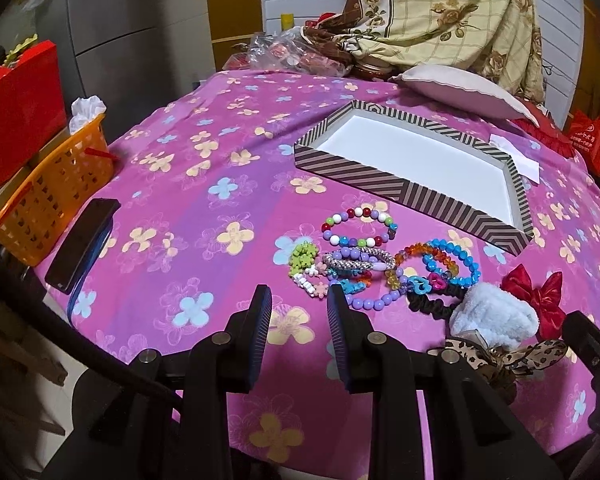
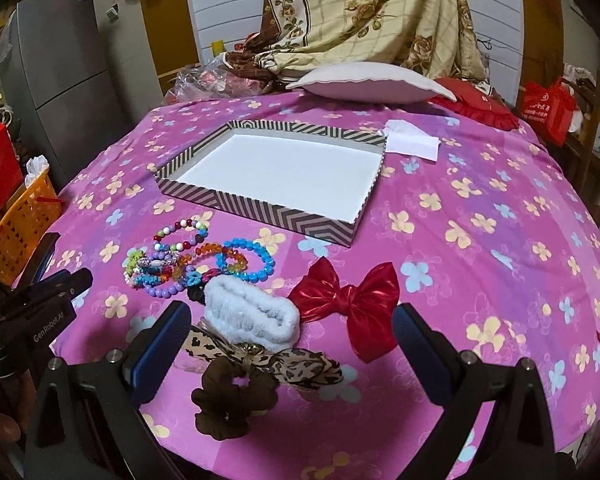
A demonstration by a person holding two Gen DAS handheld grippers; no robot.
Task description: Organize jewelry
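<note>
A lived-in home, likely a bedroom or spare room used for storage. A pink flowered sheet covers the work surface, with a pillow and a floral quilt heaped behind it. Around the edges: a grey refrigerator, an orange plastic basket, red gift bags, and white slatted panelling.

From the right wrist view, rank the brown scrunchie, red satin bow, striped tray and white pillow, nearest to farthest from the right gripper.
1. Brown scrunchie, between the right gripper fingers, left.
2. Red satin bow, just ahead, right.
3. Striped tray, mid-table.
4. White pillow, far edge.
</note>
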